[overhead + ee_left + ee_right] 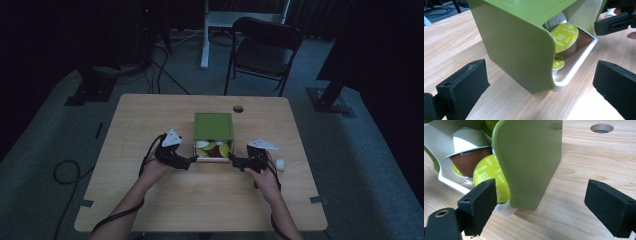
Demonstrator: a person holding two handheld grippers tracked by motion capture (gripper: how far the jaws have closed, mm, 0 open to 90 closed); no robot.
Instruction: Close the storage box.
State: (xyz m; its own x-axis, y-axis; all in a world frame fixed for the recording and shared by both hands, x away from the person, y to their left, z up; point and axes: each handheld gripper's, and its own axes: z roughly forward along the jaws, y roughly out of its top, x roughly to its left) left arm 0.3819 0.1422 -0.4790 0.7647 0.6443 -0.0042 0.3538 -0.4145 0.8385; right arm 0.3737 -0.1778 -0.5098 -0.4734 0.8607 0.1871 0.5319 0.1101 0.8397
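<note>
I flank the green plastic capsule box [213, 126] at nine and three o'clock, left gripper [189, 160] and right gripper [235, 161] both released, to steady it on the tabletop [150, 115].

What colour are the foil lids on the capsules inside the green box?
Yellow-green lids, clearest in the right gripper view, inside the green box.

capsule lid [490, 178] | "UCCINO", "CAP" | other print unreadable
</note>
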